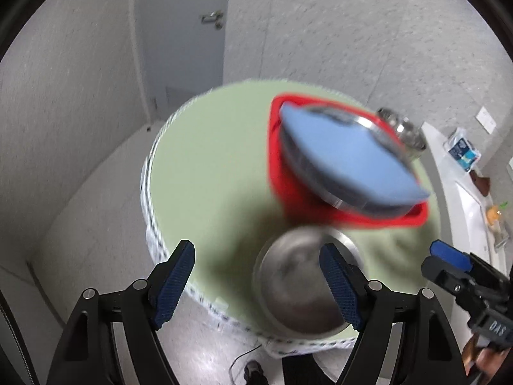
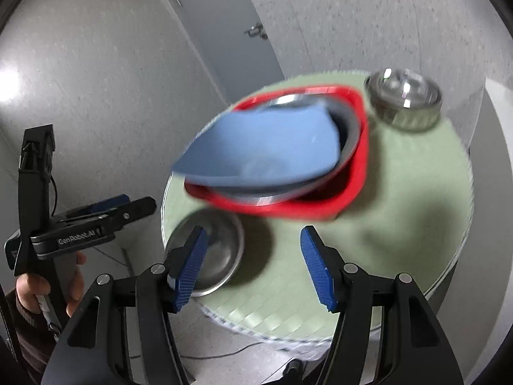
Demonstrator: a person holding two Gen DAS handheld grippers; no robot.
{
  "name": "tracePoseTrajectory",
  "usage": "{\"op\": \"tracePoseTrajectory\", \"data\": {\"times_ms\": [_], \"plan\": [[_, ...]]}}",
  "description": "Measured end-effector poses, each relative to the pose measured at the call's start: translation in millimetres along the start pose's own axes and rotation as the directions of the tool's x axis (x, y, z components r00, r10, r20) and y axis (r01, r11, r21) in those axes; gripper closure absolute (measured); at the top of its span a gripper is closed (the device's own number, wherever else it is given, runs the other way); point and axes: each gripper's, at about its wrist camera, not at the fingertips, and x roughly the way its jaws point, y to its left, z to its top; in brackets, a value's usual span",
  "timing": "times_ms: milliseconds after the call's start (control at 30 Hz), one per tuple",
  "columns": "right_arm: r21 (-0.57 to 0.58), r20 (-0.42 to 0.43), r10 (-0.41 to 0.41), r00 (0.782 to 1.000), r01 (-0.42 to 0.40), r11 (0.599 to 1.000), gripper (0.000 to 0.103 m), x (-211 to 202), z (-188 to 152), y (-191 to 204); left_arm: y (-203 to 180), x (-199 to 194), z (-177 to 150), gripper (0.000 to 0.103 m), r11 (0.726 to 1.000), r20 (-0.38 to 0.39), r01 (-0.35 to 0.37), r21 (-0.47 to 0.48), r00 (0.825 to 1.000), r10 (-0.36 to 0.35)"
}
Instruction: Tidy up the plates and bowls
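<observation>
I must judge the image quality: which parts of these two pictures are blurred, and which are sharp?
Left wrist view: the red tray, blue plate and near steel bowl are smeared, while the left tool is sharp. Right wrist view: the same dishes are smeared, the right tool crisp, with glare on the far steel bowl.

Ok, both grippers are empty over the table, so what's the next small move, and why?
Probably bring the left gripper down onto the near steel bowl. Its jaws are open and empty, and one pad already overlaps that bowl's rim in the left wrist view. The bowl sits loose on the green table, apart from the stack in the red tray. The right gripper is open over bare cloth.
</observation>
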Motion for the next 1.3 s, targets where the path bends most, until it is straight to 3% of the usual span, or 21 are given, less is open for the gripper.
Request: {"op": "tracePoseTrajectory", "data": {"times_ms": [67, 167, 300, 367, 433, 467, 500, 667, 800, 1100, 1300], "plan": [[-0.006, -0.021, -0.018, 1.0, 0.017, 1.0, 0.041, 14.4, -12.1, 8.0, 5.6, 6.1, -14.9, 0.029, 1.0, -0.03, 0.002, -0.012, 1.0, -0.002], [-0.016, -0.042, -0.033, 0.999, 0.032, 0.999, 0.041, 31.2, -23.7, 17.9, 4.1, 17.6, -30.3, 0.038, 1.0, -0.079, 0.01, -0.016, 0.997, -0.011], [-0.015, -0.078, -0.06, 0.995, 0.059, 0.998, 0.042, 57.2, -33.6, 21.0, -2.3, 28.7, -43.5, 0.06, 0.999, -0.144, 0.031, -0.01, 0.989, -0.032], [-0.014, -0.106, -0.054, 0.993, 0.053, 0.998, 0.054, 68.1, -36.8, 20.4, -6.1, 32.2, -42.2, 0.07, 0.999, -0.161, 0.041, 0.011, 0.986, -0.038], [-0.004, -0.131, -0.025, 0.991, 0.025, 1.0, 0.075, 75.4, -37.6, 18.0, -11.8, 26.4, -47.9, 0.087, 0.995, -0.171, 0.1, 0.014, 0.981, -0.096], [0.0, -0.138, -0.007, 0.99, 0.007, 1.0, 0.08, 76.5, -38.0, 17.9, -15.0, 25.5, -44.0, 0.089, 0.993, -0.174, 0.113, 0.023, 0.979, -0.108], [-0.007, -0.141, 0.004, 0.99, -0.005, 1.0, 0.085, 77.0, -36.2, 18.6, -20.1, 19.8, -45.9, 0.089, 0.993, -0.171, 0.104, 0.047, 0.981, -0.095], [-0.001, -0.163, 0.011, 0.987, -0.012, 1.0, 0.087, 73.0, -32.7, 8.5, -32.4, 1.6, -36.6, 0.09, 0.988, -0.182, 0.129, 0.082, 0.977, -0.112], [0.003, -0.146, 0.025, 0.989, -0.024, 1.0, 0.087, 46.3, -31.9, -6.7, -59.8, -31.3, -43.2, 0.089, 0.977, -0.162, 0.154, 0.149, 0.978, -0.13], [0.056, -0.053, -0.032, 0.998, 0.034, 0.998, 0.087, -32.6, -29.4, -56.7, -142.4, -66.9, -23.5, 0.089, 0.918, -0.121, 0.242, 0.315, 0.969, -0.214], [0.079, 0.023, -0.086, 0.996, 0.084, 0.993, 0.087, -72.6, -13.8, -97.2, -182.3, -51.3, 0.4, 0.089, 0.883, -0.1, 0.279, 0.377, 0.96, -0.261]]}}
